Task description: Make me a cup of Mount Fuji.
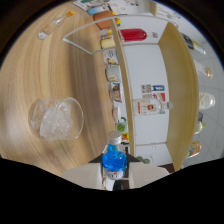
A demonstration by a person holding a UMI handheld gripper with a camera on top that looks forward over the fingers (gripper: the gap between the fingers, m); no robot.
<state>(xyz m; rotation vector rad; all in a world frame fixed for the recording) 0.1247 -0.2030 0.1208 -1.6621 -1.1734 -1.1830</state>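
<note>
- Two pale fingers of the tool (114,176) sit closed against a small clear plastic bottle of bright blue liquid (114,159), one on each flank, so it looks firmly held.
- Its long axis runs straight out along the fingers, white cap (115,138) leading and pointing away from the tool; blue fills most of the body.
- Off to one side and a little beyond the cap stands a clear glass bowl heaped with ice cubes (55,118), on the light wooden surface (30,75), apart from the bottle.
- On the other side, a white shelf unit with wooden uprights (145,75) holds a red bottle (133,34) and a row of small jars.
- My guess: the blue liquid goes next toward a cup, though I can't pick one out.
</note>
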